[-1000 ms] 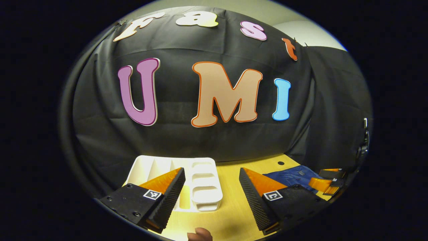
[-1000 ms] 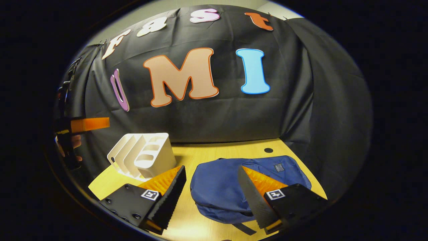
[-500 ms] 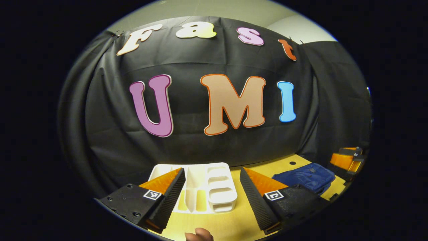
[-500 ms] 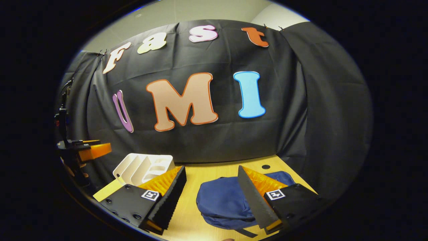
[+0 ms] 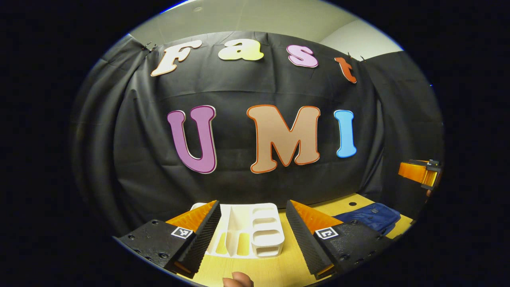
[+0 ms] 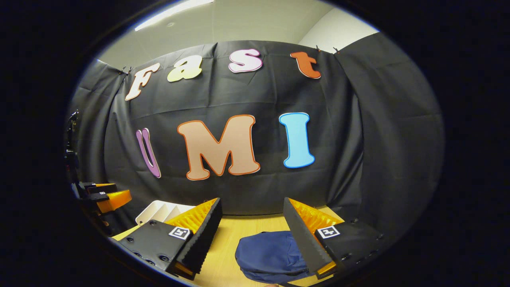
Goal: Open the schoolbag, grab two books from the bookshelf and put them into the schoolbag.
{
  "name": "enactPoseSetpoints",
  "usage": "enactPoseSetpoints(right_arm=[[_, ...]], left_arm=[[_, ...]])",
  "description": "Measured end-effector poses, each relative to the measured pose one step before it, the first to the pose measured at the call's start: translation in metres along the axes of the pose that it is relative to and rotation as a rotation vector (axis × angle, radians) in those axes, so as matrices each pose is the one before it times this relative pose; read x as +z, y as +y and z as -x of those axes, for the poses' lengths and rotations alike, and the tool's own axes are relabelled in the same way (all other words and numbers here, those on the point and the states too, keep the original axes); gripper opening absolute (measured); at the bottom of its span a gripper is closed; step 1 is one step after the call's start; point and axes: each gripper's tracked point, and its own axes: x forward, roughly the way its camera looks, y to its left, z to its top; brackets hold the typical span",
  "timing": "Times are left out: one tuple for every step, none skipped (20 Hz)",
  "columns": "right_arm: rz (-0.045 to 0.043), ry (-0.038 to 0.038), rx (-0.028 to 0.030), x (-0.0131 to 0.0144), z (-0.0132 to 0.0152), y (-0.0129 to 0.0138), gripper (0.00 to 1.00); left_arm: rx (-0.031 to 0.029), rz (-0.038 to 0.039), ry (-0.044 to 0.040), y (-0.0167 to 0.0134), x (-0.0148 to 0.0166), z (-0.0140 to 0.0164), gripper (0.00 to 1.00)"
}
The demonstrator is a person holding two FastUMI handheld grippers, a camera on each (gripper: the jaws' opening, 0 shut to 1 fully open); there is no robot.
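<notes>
Schoolbag (image 6: 271,255): dark blue, soft, lying flat and closed on the worktop (image 6: 227,233), near its right end.
Bookshelf (image 5: 249,229): white, with slots, to the left of the bag, apart from it.
Left tongs (image 5: 253,229): spread, holding nothing, above the worktop.
Right tongs (image 6: 253,235): spread, holding nothing, above the bag.
Room: bare wood between rack and bag.

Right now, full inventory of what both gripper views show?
schoolbag: 1, navy blue, flat on the table ahead of the right gripper
bookshelf: 1, white slotted rack, on the table ahead of the left gripper; no books visible in it
table: 1, light wood, round dark hole near the back edge
booth wall: black cloth, behind the table
fingertip: 1, bottom edge of the left gripper view
left gripper: open, holding nothing
right gripper: open, holding nothing
</notes>
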Motion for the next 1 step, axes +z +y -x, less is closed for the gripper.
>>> enactPoseSetpoints(right_arm=[[0.00027,-0.00063,-0.00031,0.00047,0.00029,0.00135,0.98]], left_arm=[[-0.00480,-0.00656,0.00296,-0.00170,-0.00027,0.00126,0.95]])
